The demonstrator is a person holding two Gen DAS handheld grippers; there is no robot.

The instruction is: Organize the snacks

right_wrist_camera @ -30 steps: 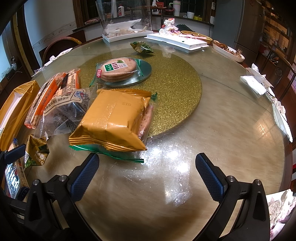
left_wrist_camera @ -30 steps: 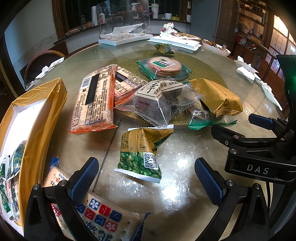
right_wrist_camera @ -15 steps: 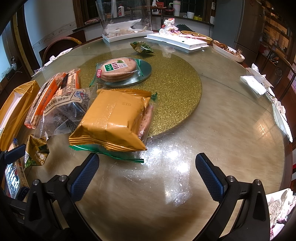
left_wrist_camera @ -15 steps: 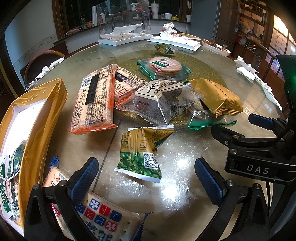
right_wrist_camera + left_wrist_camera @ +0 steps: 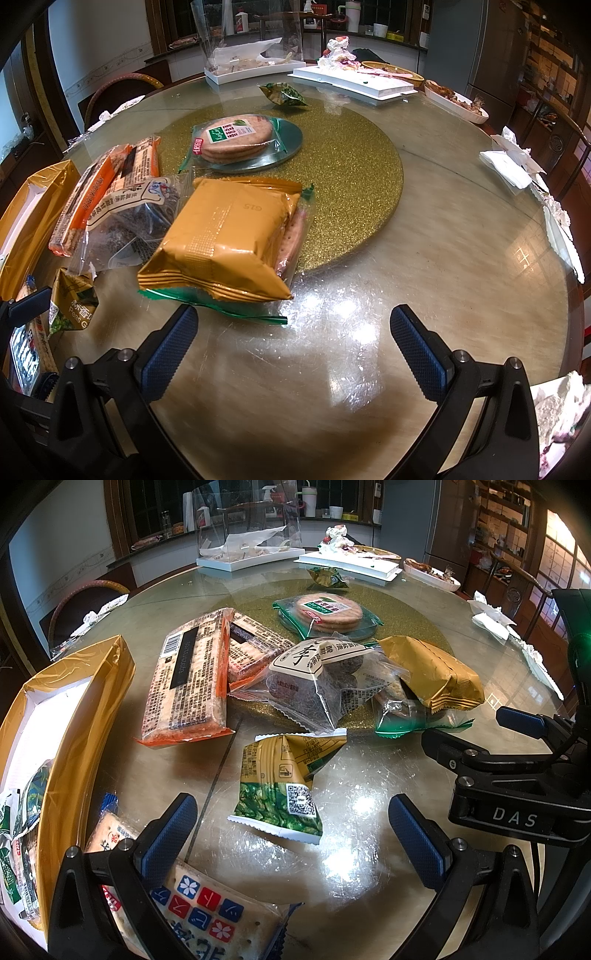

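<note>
Left gripper [image 5: 291, 834], blue-padded: fingers spread wide, empty, over the round glass-topped table [image 5: 461, 258]. Right gripper [image 5: 293, 349], same make, body marked "DAS": spread wide, empty.

Snacks, loose on the table:
- Green-and-gold pea packet [image 5: 286, 779], QR code on the back; the right view reads "Peas". Lies between the left fingers' tips.
- Clear packet of dark pieces with white label [image 5: 317, 681], Chinese characters.
- Long orange cracker pack [image 5: 190, 679], barcode uppermost.
- Gold foil packet [image 5: 229, 236], stamped "G15" reversed, just ahead of the right gripper.
- Round biscuits in green wrap [image 5: 236, 138].
- Cracker packet with blue and red squares [image 5: 207, 919], under the left finger.

Gold-sided white-lined box [image 5: 70, 716], at left, holds packets.
</note>
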